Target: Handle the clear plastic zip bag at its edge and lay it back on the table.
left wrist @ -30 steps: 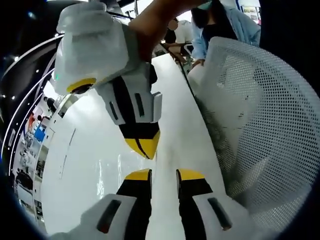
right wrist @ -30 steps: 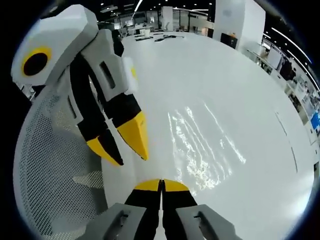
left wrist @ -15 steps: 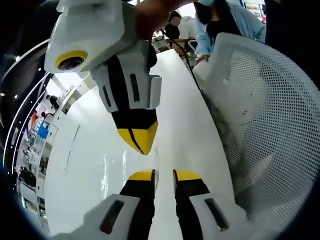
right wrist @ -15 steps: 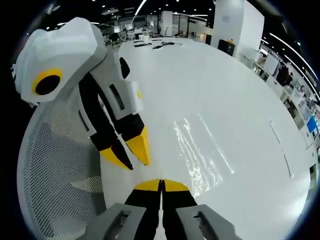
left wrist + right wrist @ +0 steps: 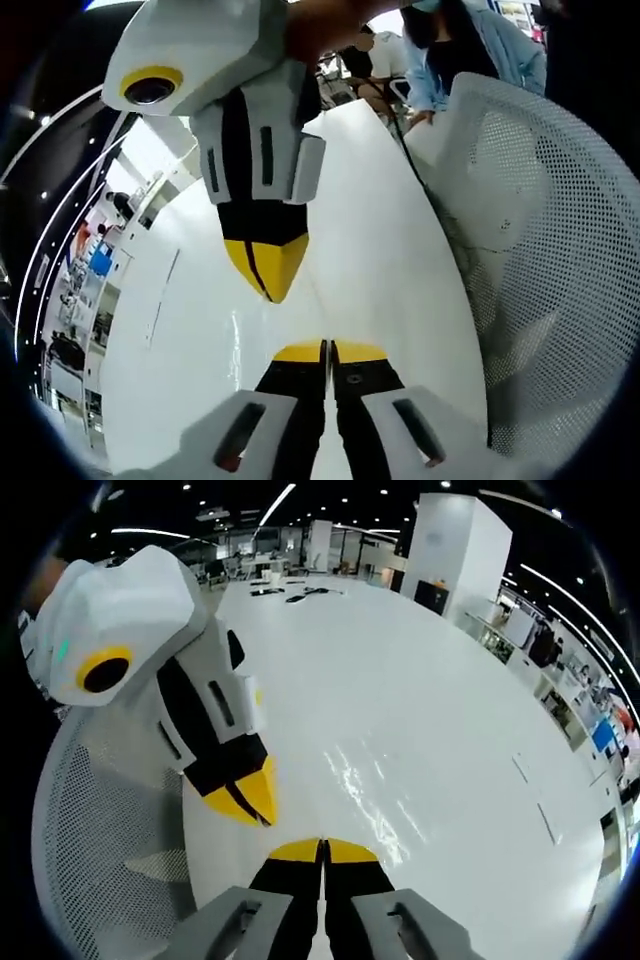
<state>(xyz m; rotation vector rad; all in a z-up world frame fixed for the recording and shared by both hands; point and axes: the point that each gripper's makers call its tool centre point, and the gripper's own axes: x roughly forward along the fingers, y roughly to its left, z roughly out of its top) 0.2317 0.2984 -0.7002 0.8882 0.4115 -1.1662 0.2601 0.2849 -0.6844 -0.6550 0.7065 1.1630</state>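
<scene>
My left gripper has its jaws pinched together, and I can't tell if there's any film between them. Same with my right gripper, tips touching. In the left gripper view the right one hangs tips-down just past mine. The clear plastic zip bag lies flat as shiny wrinkles on the white table, near its edge beside the white mesh chair.

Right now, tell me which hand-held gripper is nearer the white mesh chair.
Left. The left hand-held gripper hangs at the table edge beside the white mesh chair; the right hand-held gripper is farther in over the table.
</scene>
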